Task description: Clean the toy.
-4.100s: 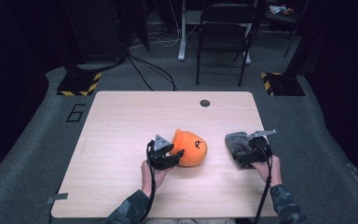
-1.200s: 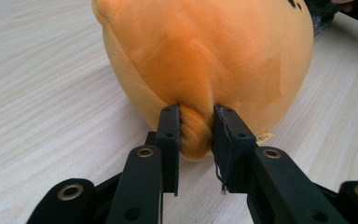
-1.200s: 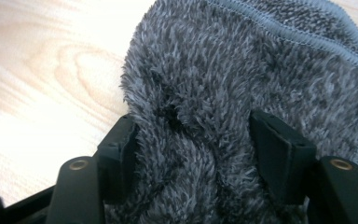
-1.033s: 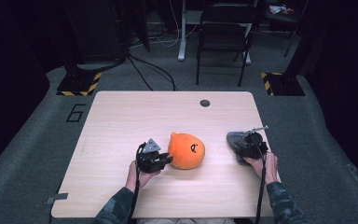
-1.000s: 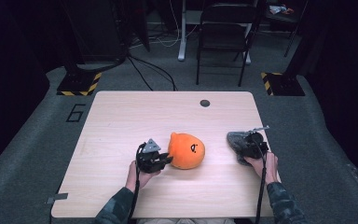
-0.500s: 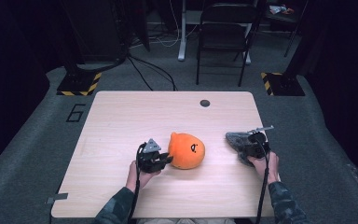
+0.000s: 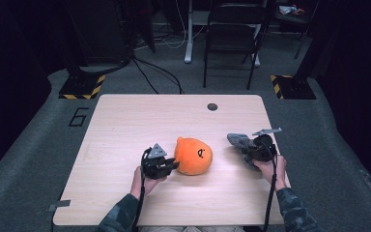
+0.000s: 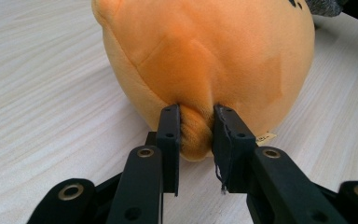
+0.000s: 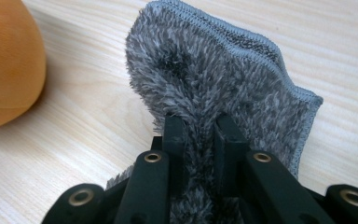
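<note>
So the orange plush sits about mid-table, a bit toward my side, little black face marking up top. My left gripper is pinching a fold of its fabric at the low end: jaws nearly together, with a twisted nub of orange squeezed between the pads. Off to the right, well apart from the plush, my right gripper is clamped on a fuzzy grey cloth. The jaws just closed on it and the pile bunches up between them, stitched hem flopping over the far side. All of this is on a pale wood table.
</note>
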The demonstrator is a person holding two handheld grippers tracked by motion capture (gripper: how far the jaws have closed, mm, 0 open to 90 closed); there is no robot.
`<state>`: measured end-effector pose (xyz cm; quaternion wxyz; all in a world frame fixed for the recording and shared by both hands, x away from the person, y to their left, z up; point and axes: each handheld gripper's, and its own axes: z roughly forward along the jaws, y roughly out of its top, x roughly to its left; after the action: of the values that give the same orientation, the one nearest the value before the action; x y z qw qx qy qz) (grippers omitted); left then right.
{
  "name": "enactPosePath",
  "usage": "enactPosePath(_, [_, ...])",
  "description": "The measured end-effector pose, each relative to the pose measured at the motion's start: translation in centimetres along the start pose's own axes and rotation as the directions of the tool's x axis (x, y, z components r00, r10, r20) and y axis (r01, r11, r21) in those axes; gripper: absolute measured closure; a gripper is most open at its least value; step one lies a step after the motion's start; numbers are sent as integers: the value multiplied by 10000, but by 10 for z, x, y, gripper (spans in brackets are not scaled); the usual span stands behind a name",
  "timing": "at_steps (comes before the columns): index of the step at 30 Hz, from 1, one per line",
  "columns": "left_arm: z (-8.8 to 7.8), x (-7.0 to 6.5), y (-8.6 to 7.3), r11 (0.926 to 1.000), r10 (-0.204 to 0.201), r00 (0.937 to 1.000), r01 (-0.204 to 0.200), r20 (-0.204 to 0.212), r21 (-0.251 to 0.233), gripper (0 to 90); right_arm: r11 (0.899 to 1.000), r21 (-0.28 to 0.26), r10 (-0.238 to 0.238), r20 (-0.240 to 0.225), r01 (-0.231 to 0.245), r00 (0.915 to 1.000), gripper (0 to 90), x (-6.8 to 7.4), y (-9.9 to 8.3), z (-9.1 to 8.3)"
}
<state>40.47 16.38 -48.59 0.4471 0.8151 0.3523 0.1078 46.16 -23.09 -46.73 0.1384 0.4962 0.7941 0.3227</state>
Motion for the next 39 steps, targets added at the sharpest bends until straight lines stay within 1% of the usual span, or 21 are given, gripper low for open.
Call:
enactPosePath(3, [0,0,0,10000,-9,10000,9,-1,-21,728,9999,-68,-116,-39,116,9999,774,2,2,-2])
enactPosePath(4, [0,0,0,10000,-17,10000,17,14,-49,729,9997,-208,-154,-251,149,9996,774,8,6,-6])
enactPosePath(5, [0,0,0,10000,-17,10000,17,14,-49,729,9990,-283,-367,-270,360,9990,774,8,7,-7])
enactPosePath(6, [0,0,-1,9999,-130,9999,131,42,-78,729,9985,-403,-372,-345,358,9987,774,12,10,-10])
enactPosePath(8, [0,1,0,9999,-34,10000,34,47,-102,729,9979,-493,-433,-404,413,9982,774,14,12,-11])
enactPosePath(9, [0,1,0,9999,35,10000,-34,42,-109,730,9962,-708,-550,-491,514,9973,774,22,18,-16])
enactPosePath(10, [0,0,-1,9999,-55,10000,56,36,-127,730,9944,-832,-697,-588,647,9958,774,25,20,-17])
enactPosePath(12, [0,-1,0,10000,40,10000,-40,-39,-71,730,9934,-904,-772,-671,710,9948,774,34,23,-19])
enactPosePath(13, [0,-1,0,10000,40,10000,-40,-39,-71,730,9934,-904,-772,-671,710,9948,774,34,23,-19])
enactPosePath(14, [0,-2,0,9999,70,9999,-71,-74,-113,731,9909,-984,-999,-804,918,9917,774,42,26,-21])
enactPosePath(15, [0,-3,1,9999,-23,10000,22,-61,-162,730,9898,-1030,-1065,-808,980,9910,774,45,27,-22])
enactPosePath(18, [0,-3,2,9997,103,9999,-106,-102,-223,732,9868,-1130,-1264,-915,1158,9878,774,52,30,-25])
enactPosePath(20, [1,-3,2,9995,62,10000,-63,-55,-308,735,9828,-1323,-1431,-1039,1289,9842,775,61,35,-28])
enactPosePath(25, [1,-4,3,9987,86,9999,-89,-63,-498,740,9811,-1378,-1530,-1254,1355,9802,775,69,37,-30])
enactPosePath(27, [2,-5,4,9983,58,9999,-63,-90,-584,741,9789,-1413,-1664,-1334,1474,9770,775,74,40,-30])
enactPosePath(28, [2,-6,6,9980,163,9998,-168,-98,-614,742,9772,-1413,-1785,-1437,1584,9734,775,80,42,-31])
enactPosePath(29, [2,-6,6,9980,163,9998,-168,-98,-614,743,9772,-1413,-1785,-1437,1584,9734,775,80,42,-31])
enactPosePath(31, [3,-7,6,9968,178,9998,-187,-126,-776,745,9724,-1529,-2004,-1591,1764,9667,775,88,46,-31])
enactPosePath(35, [6,-10,7,9966,196,9998,-200,-56,-800,746,9695,-1571,-2140,-1697,1880,9620,775,96,50,-30])
enactPosePath(38, [6,-12,8,9957,361,9993,-365,-66,-857,746,9673,-1583,-2261,-1827,1983,9568,775,106,56,-28])
enactPosePath(39, [6,-12,8,9957,361,9993,-365,-66,-857,746,9673,-1583,-2261,-1827,1983,9568,775,106,56,-28])
